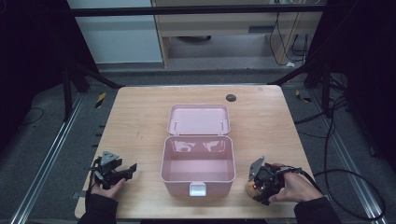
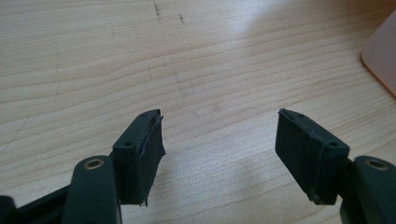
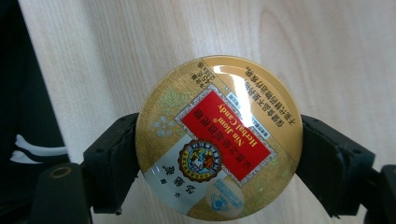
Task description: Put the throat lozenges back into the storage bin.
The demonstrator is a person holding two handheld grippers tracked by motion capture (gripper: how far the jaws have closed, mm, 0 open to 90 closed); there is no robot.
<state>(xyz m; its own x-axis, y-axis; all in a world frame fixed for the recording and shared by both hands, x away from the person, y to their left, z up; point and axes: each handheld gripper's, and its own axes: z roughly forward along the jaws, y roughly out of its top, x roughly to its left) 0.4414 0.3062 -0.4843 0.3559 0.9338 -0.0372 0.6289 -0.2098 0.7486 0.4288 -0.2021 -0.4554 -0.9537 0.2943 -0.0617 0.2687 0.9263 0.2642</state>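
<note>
A round gold candy tin (image 3: 219, 140) with a red label sits between the jaws of my right gripper (image 3: 219, 161), whose pads press on its two sides just above the wood. In the high view that right gripper (image 1: 256, 186) is at the table's front right, with a bit of the tin (image 1: 251, 189) showing beneath it. My left gripper (image 1: 127, 172) rests at the front left, left of the box. Its jaws stand wide apart over bare wood in the left gripper view, so the left gripper (image 2: 219, 140) is open and holds nothing.
An open pink box (image 1: 197, 179) stands at the table's middle front, its lid (image 1: 198, 119) laid back behind it and its inside bare. A corner of the box (image 2: 384, 53) shows in the left gripper view. The wooden table (image 1: 135, 121) has a dark round grommet (image 1: 231, 98) near its far edge.
</note>
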